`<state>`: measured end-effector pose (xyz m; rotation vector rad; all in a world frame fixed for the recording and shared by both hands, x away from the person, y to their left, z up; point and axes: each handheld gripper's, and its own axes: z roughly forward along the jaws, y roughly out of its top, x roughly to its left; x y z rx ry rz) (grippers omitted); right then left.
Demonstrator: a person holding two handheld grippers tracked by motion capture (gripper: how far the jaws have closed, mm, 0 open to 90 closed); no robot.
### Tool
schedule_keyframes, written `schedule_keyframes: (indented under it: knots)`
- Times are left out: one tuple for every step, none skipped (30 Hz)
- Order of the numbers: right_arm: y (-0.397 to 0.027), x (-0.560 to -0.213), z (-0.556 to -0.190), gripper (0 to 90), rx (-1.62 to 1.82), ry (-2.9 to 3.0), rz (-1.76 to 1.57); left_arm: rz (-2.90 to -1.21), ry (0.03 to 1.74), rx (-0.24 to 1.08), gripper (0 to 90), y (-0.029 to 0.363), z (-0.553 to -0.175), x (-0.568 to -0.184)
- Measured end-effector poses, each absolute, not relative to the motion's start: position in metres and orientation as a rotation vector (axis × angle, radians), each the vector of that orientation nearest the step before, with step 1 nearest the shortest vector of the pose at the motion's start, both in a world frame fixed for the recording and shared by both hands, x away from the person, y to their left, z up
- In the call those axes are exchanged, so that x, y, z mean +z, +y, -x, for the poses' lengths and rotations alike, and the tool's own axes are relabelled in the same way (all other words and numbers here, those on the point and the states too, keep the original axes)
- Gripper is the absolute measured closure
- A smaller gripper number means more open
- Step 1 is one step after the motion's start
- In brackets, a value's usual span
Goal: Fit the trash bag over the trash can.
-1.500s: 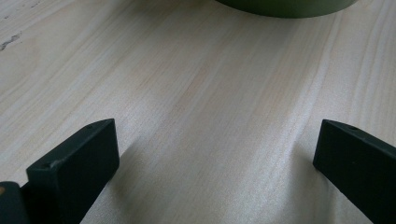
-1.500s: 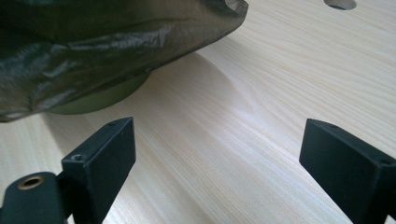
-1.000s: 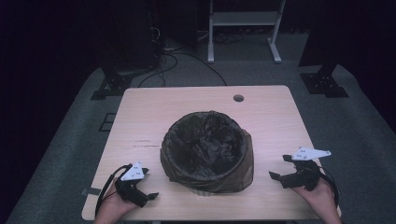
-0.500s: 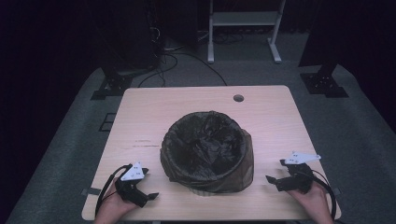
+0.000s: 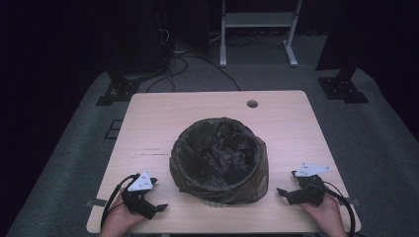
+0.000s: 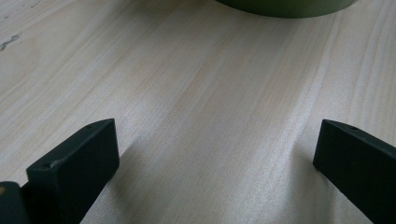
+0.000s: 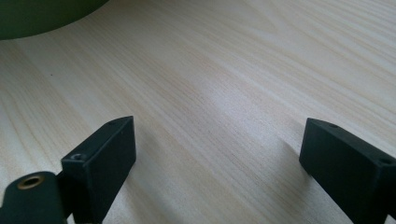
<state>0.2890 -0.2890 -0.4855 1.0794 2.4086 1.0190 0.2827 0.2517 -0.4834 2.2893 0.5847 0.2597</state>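
The left gripper (image 5: 157, 194) at lower left and the right gripper (image 5: 287, 185) at lower right rest on the table (image 5: 148, 123), jaws apart and empty, flanking the bag-lined bin (image 5: 218, 160) at centre, likely poised to work its liner from both sides.

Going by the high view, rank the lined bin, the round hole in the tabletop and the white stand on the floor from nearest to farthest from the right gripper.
From the right gripper:
1. Lined bin, just beside it at the table's middle.
2. Round hole, near the table's far edge.
3. White stand, on the floor beyond the table.
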Motion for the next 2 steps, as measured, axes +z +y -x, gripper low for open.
schedule_keyframes:
  knots:
    - [-0.2890, -0.4855, -0.2890, 9.2, 1.019, 2.409, -1.079, -2.289, 0.585, 0.260, 0.0, 0.2517, -0.2827, -0.4834]
    - [-0.2891, -0.4856, -0.2889, 9.2, 1.020, 2.408, -1.079, -2.290, 0.585, 0.260, 0.0, 0.2517, -0.2827, -0.4834]
